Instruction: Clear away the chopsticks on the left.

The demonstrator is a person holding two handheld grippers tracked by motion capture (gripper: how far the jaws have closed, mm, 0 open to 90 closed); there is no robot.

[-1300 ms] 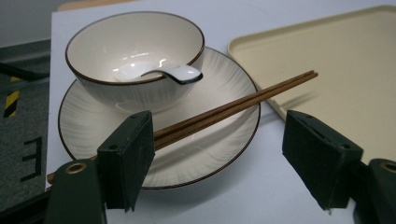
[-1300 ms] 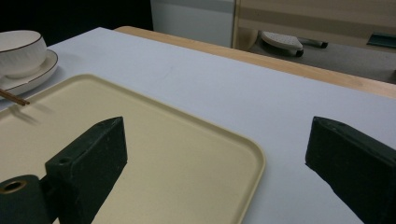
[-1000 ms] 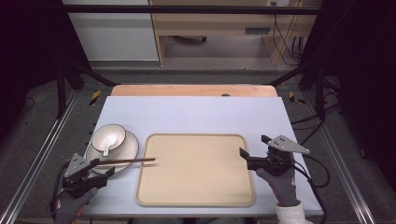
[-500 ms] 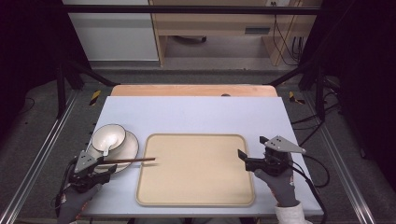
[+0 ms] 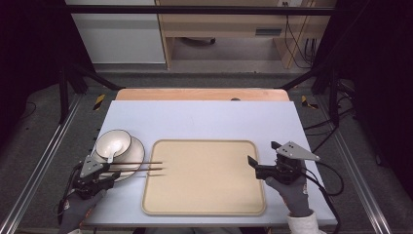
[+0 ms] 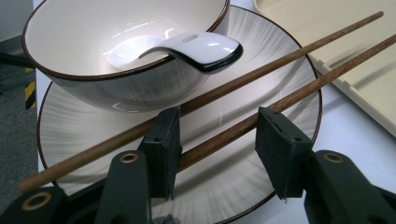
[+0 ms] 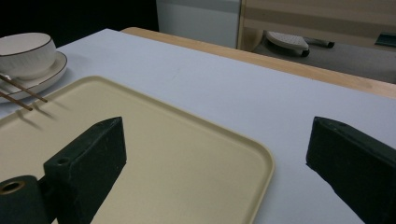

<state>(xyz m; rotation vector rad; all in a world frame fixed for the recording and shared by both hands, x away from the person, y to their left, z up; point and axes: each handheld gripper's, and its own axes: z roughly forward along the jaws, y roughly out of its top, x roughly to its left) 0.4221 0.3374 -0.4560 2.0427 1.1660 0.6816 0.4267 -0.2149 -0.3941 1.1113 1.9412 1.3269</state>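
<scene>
Wooden chopsticks [image 6: 261, 74] lie across the plate [image 6: 261, 186], tips reaching over the near-left edge of the beige tray [image 5: 204, 204]. The left gripper [image 6: 217, 144] has just been closing its jaws; one stick runs between them, the other passes outside the left jaw, and neither pad presses yet. A bowl [image 6: 116, 79] holding a white spoon [image 6: 196, 46] crowds just behind the sticks. The right gripper [image 5: 260, 165] hovers wide open over the tray's right edge, holding nothing, with bare table [image 5: 204, 119] beyond.
</scene>
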